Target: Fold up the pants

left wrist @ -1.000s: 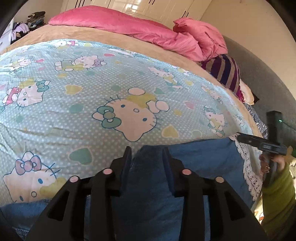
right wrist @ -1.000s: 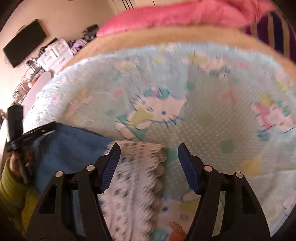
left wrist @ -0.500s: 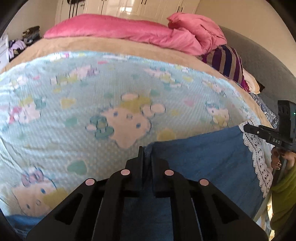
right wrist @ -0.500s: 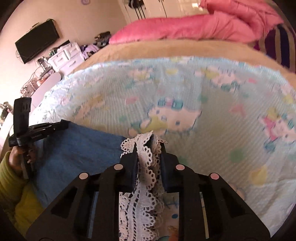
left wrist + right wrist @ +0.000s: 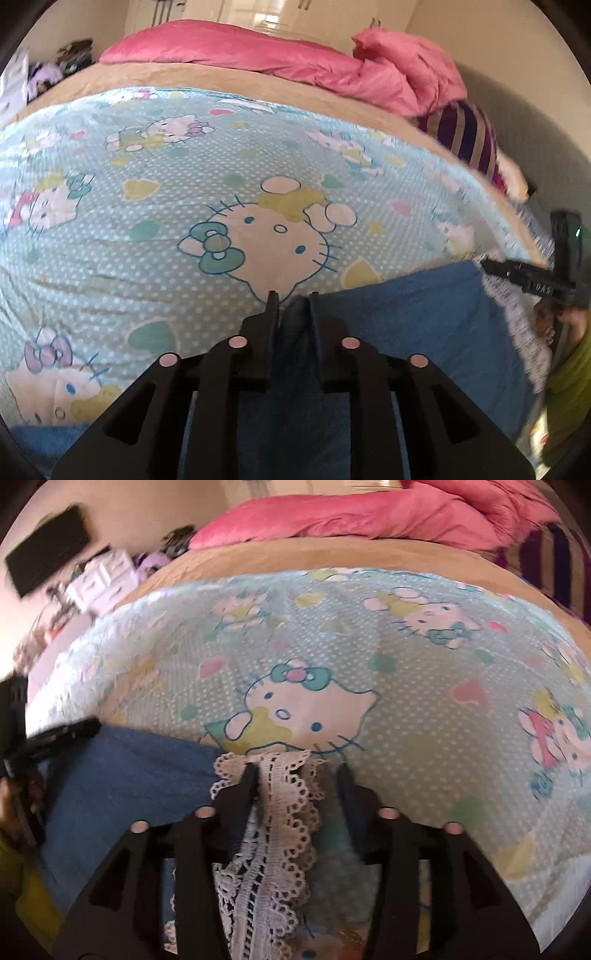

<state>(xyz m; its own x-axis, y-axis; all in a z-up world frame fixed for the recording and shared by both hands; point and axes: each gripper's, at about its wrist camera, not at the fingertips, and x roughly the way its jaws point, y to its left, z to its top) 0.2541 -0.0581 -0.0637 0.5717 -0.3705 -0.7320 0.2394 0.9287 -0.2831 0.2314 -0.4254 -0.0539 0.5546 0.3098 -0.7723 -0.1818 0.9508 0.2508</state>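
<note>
Both tools hold the pants (image 5: 424, 325): my left tool (image 5: 293, 299) pinches denim, right tool (image 5: 295, 771) half-spread around lace (image 5: 280, 812); next, fold over.

A bed (image 5: 192, 85) with pink duvet (image 5: 280, 62), below white wardrobes (image 5: 273, 14).

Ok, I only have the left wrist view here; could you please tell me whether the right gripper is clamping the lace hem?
Observer: No, the right gripper is open, with its jaws well apart.
Operator: Thank you. Where does the lace sit, then?
Observer: The lace trim of the pants lies between the fingers, against one and clear of the other.
Operator: And what is beneath it?
Observer: The cartoon-cat bedsheet.
</note>
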